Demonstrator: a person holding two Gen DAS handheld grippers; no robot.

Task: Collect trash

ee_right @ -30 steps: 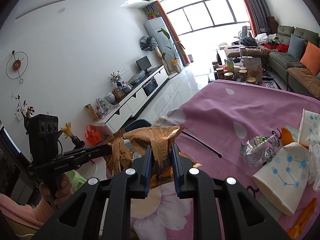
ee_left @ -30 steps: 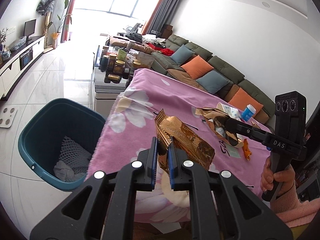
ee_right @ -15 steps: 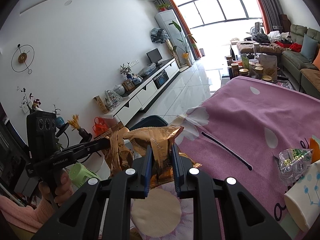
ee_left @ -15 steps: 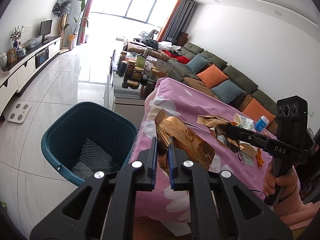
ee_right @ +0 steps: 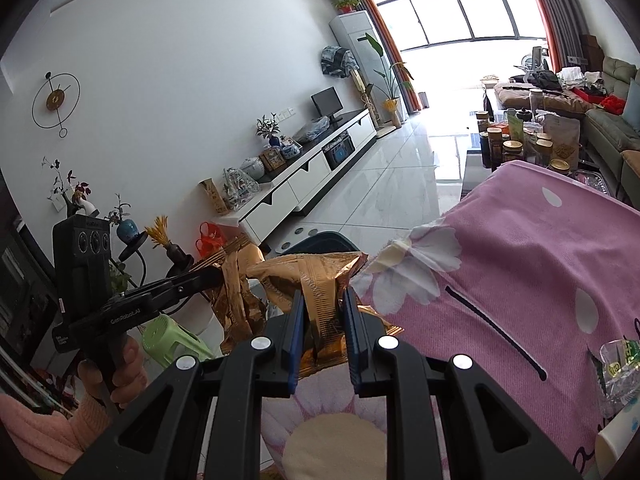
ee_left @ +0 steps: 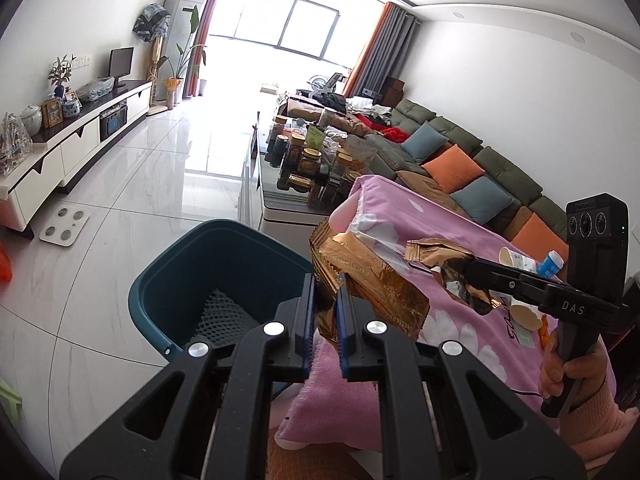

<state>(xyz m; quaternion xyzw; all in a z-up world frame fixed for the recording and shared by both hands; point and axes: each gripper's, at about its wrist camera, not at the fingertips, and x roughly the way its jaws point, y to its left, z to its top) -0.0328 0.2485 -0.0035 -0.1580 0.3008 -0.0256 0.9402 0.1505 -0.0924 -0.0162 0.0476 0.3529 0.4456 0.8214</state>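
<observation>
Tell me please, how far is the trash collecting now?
Done: the teal bin on the floor already holds some netting. In hand: the left hand-held gripper and the right hand-held gripper each clamp a gold wrapper, at the edge of the pink cloth near the bin, not yet dropped. Left: a paper cup, a small blue bottle and a clear wrapper remain on the cloth.

Two crumpled gold foil snack wrappers: one (ee_left: 360, 280) centre frame, one (ee_left: 452, 272) right of centre. Dark teal plastic bin (ee_left: 192, 272), lower left, holding netting.
</observation>
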